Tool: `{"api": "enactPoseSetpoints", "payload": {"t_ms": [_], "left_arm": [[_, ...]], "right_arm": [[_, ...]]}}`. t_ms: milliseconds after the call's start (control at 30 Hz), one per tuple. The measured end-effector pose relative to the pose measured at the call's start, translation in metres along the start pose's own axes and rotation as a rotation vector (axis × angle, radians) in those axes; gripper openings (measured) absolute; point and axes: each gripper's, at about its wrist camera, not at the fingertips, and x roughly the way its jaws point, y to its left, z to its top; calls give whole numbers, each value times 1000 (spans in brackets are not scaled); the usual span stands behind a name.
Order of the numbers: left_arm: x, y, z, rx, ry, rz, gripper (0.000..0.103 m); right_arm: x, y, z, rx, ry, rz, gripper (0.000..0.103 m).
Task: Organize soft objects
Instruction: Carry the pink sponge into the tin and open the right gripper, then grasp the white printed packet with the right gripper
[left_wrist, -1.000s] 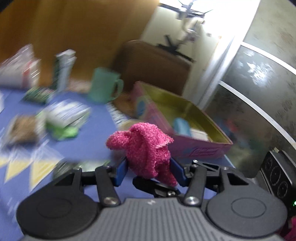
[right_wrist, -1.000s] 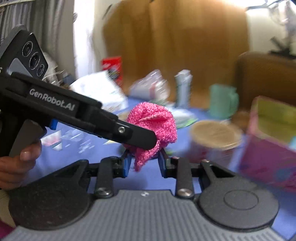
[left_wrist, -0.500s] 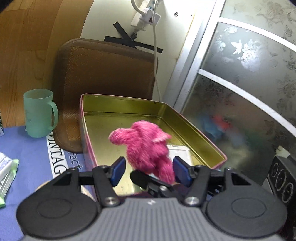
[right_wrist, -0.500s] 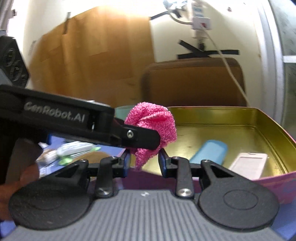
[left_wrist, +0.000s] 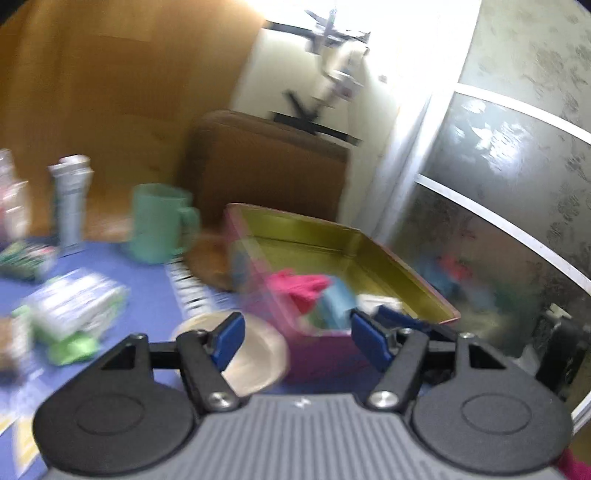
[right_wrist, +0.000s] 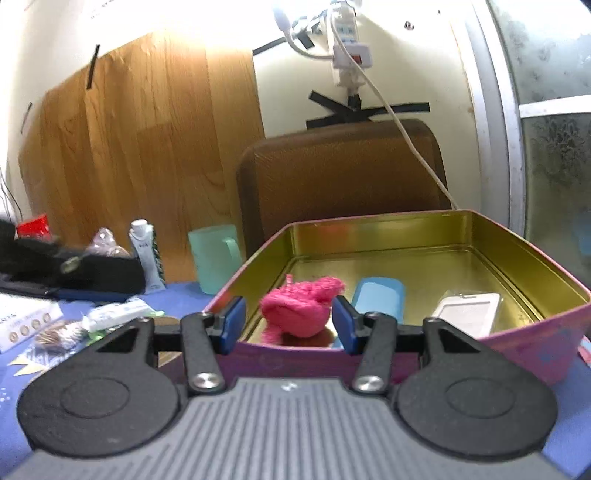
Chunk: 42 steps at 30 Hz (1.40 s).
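A pink fuzzy sock (right_wrist: 301, 312) lies inside the gold-lined pink tin box (right_wrist: 546, 284), near its front left corner. My right gripper (right_wrist: 288, 325) is open and empty, its fingertips at the box's front rim on either side of the sock. My left gripper (left_wrist: 297, 338) is open and empty, back from the box; its view is blurred and shows the sock (left_wrist: 299, 290) in the box (left_wrist: 399, 264). In the right wrist view the left gripper (right_wrist: 88, 271) is a dark shape at the left.
A blue case (right_wrist: 378, 301) and a white card holder (right_wrist: 469, 308) also lie in the box. A green mug (right_wrist: 216, 258), a carton (right_wrist: 146, 253), packets (right_wrist: 118, 317) and a round lid (left_wrist: 255, 354) sit on the blue tablecloth. A brown chair back (right_wrist: 343, 184) stands behind.
Both grippers have opened and let go of the pink sock, which now lies in the box. The left gripper has pulled back to the left, away from the box.
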Motion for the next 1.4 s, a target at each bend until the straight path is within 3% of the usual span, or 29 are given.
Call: {"api": "enactPoseSetpoints", "payload": {"t_ms": [167,333,500,667,833,867,900,1067,1200,1333,1400], "left_arm": [[-44,64,-23,-113,-7,165,67],[-67,116,-38,-150,7,411,67],[-77,151,-49,-166,5,527,67],[-84,163,-57,-218,-35,493,68],[-84,162,-58,-224,-47,480,68],[-86,163,-59,-231,-52,473,68],[-88,165,-60,-241,-58,464,68],[-97,173,-63,-296,-94,421,68],[-114,186,-68,-391,-167,359,71],[-131,201,-75,-509,-204,284,71],[-136,201,-77,-510,-193,282,71]], "right_arm": [[-10,28,-1,-31,-3,89,43],[4,72,2,-80,49,230,43],[31,121,1,-100,169,377,43],[65,194,-7,-431,203,366,43],[117,244,-23,-690,224,250,42],[124,249,-26,-716,223,233,35],[130,255,-29,-748,223,218,18],[126,264,-39,-875,175,181,11],[76,267,-24,-813,97,255,8],[18,259,-19,-727,140,428,4],[-2,258,-26,-683,192,529,3]]}}
